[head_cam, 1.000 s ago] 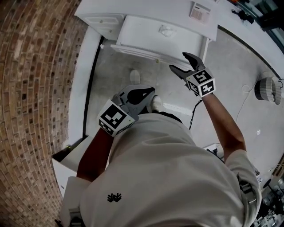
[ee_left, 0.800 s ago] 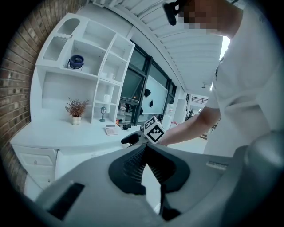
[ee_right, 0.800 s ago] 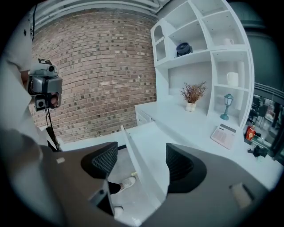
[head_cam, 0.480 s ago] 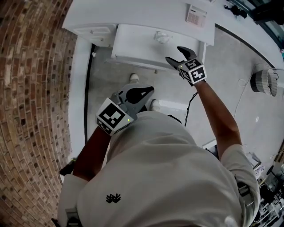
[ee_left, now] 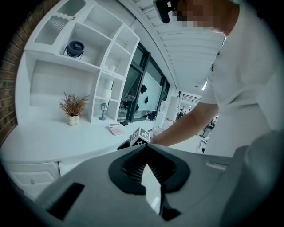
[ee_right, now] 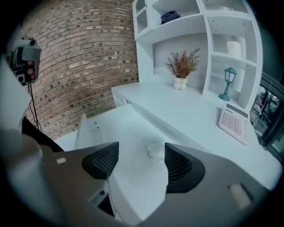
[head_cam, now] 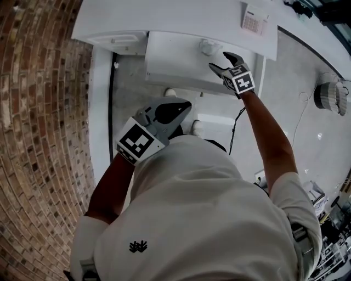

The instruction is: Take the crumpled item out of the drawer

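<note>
The white drawer [head_cam: 175, 55] stands pulled out under the counter. A small crumpled white item [head_cam: 209, 46] lies on its floor near the back right. My right gripper [head_cam: 220, 61] hangs over the drawer's right part, just short of the item, and is open. In the right gripper view the crumpled item [ee_right: 155, 150] lies on the drawer floor [ee_right: 128, 133] beyond the right gripper [ee_right: 141, 146]. Its jaws have just been closing a little, with nothing gripped between them. My left gripper [head_cam: 184, 107] is held by the person's chest, away from the drawer. In its own view the left gripper [ee_left: 144, 148] looks shut and empty.
A white counter [head_cam: 164, 16] with a pink calculator [head_cam: 251, 22] runs above the drawer. Shelves behind hold a dried plant [ee_right: 182, 66] and a small lantern [ee_right: 227, 84]. A brick wall [head_cam: 33, 137] stands left. A round wire object [head_cam: 329, 107] and a cable lie on the floor.
My right gripper has moved forward and down, from the drawer's front edge to over its inside, close to the crumpled item. The left gripper has shifted slightly forward.
</note>
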A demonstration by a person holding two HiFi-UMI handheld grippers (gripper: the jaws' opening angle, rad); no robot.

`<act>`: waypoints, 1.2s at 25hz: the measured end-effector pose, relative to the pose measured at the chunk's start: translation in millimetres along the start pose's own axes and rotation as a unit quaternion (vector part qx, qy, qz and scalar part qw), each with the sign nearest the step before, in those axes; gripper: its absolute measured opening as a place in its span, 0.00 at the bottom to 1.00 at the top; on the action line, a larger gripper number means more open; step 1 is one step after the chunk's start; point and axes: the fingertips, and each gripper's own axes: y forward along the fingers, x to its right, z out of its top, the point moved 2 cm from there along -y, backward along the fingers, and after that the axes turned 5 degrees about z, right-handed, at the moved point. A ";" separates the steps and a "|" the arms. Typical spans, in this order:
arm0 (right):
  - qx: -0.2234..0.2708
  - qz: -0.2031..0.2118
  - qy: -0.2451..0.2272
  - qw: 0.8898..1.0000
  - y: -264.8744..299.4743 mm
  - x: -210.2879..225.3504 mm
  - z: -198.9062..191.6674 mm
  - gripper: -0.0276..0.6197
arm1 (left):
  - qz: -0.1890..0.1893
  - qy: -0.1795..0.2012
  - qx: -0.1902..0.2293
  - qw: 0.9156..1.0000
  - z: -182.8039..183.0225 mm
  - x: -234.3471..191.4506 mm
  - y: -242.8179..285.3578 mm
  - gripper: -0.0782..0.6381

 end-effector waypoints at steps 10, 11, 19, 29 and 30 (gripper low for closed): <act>-0.038 -0.022 0.023 0.999 65.4 36.5 -15.6 0.56 | -0.012 -0.011 -0.015 1.000 -7.1 -42.8 5.2 0.12; -0.041 -0.025 0.026 0.998 70.4 40.0 -17.2 0.56 | -0.012 -0.012 -0.016 1.000 -7.9 -45.8 5.8 0.12; -0.060 -0.031 0.045 0.997 104.3 56.1 -25.0 0.56 | -0.012 -0.023 -0.024 0.999 -19.7 -66.5 9.5 0.12; -0.083 -0.059 0.033 0.994 119.4 66.2 -37.5 0.44 | 0.000 -0.032 -0.028 0.999 -23.0 -76.3 8.3 0.12; -0.084 -0.059 0.033 0.994 119.0 65.8 -38.3 0.42 | 0.001 -0.032 -0.029 0.999 -22.8 -75.8 8.1 0.12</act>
